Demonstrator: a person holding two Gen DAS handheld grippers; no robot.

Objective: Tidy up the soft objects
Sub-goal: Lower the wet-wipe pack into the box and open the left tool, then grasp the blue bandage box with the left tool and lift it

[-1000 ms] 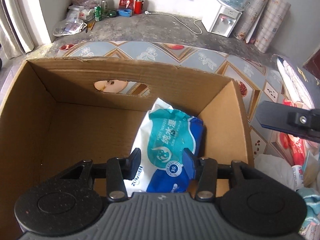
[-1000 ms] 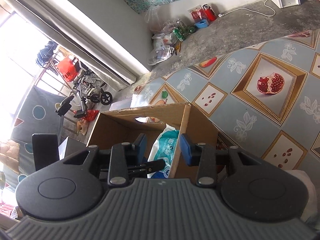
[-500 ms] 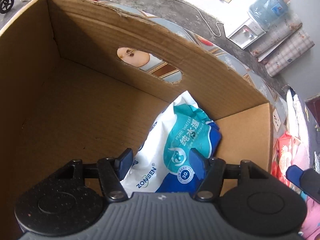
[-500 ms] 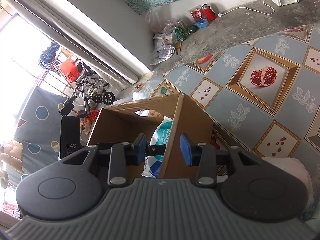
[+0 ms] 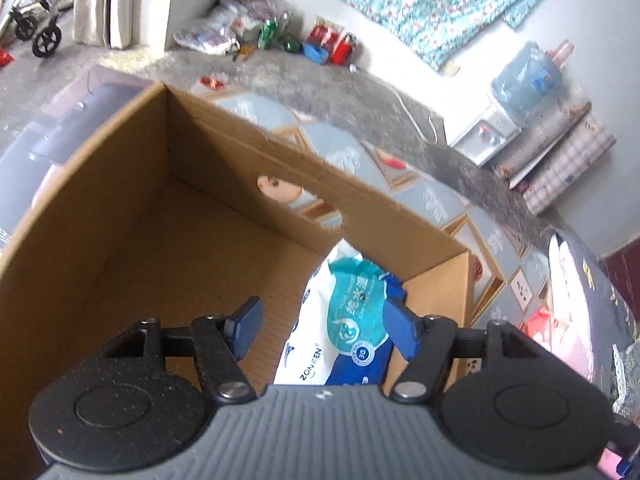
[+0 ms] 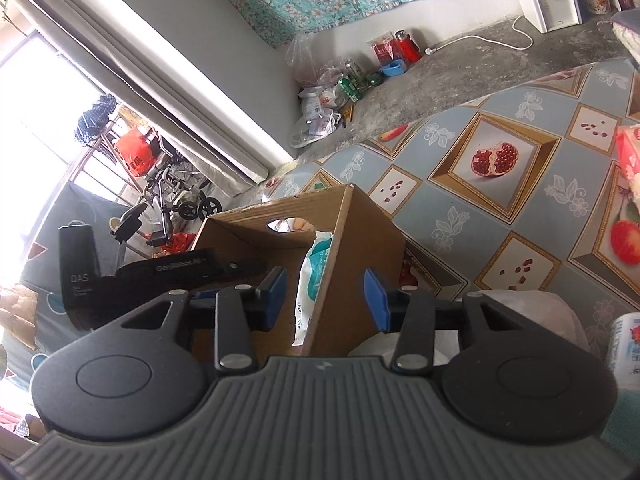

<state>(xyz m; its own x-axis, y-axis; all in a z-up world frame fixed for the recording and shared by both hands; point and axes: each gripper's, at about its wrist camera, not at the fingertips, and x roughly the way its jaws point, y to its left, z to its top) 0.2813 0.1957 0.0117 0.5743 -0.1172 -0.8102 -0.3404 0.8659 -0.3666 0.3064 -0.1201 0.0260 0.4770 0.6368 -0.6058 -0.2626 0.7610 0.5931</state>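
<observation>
A brown cardboard box (image 5: 120, 216) stands open on the patterned tablecloth. A white, teal and blue wet-wipes pack (image 5: 344, 320) leans in its right corner, free of any grip. My left gripper (image 5: 322, 330) hangs above the box, jaws opening, and the pack lies below the gap without touching the pads. In the right wrist view the same box (image 6: 360, 240) and pack (image 6: 316, 264) show. My right gripper (image 6: 325, 300) hovers near the box's right wall, jaws opening, holding nothing. The left gripper's body (image 6: 172, 272) is over the box.
The fruit-print tablecloth (image 6: 500, 200) spreads right of the box. Red and pink packs (image 5: 548, 328) lie at the right; a white soft bag (image 6: 516, 308) and a printed roll (image 6: 624, 352) sit near my right gripper. Floor clutter, a water dispenser (image 5: 492, 136) and a wheelchair stand beyond.
My left gripper let go of the wipes pack, opened wider, rose and rolled; the pack stays in the box corner. My right gripper drew back to the right and widened slightly.
</observation>
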